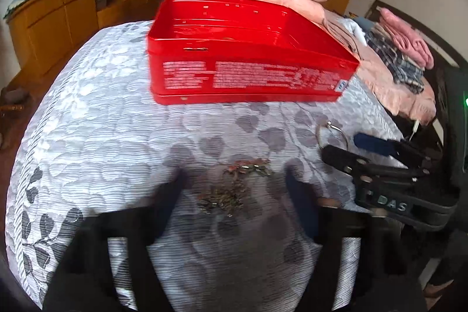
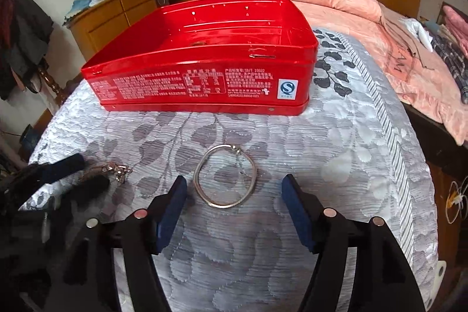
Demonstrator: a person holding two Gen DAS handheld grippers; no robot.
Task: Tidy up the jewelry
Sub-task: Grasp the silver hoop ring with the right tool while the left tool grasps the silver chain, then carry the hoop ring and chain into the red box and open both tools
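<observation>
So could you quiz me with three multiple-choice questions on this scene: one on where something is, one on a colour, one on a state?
1. Where does the silver bangle lie?
A. inside the tin
B. on the quilt, ahead of the right gripper
C. on the pillows

2. What colour is the open tin?
A. red
B. blue
C. green

3. How is the right gripper?
A. shut on the bangle
B. open, holding nothing
C. shut on the chain

Answers: 1 B, the bangle rests on the quilt near the fingertips. 2 A, its walls are red. 3 B, the jaws stand wide apart.

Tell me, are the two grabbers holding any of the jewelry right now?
No. The right gripper is open around the silver bangle without touching it, and the left gripper is open over the chain pile.
</observation>
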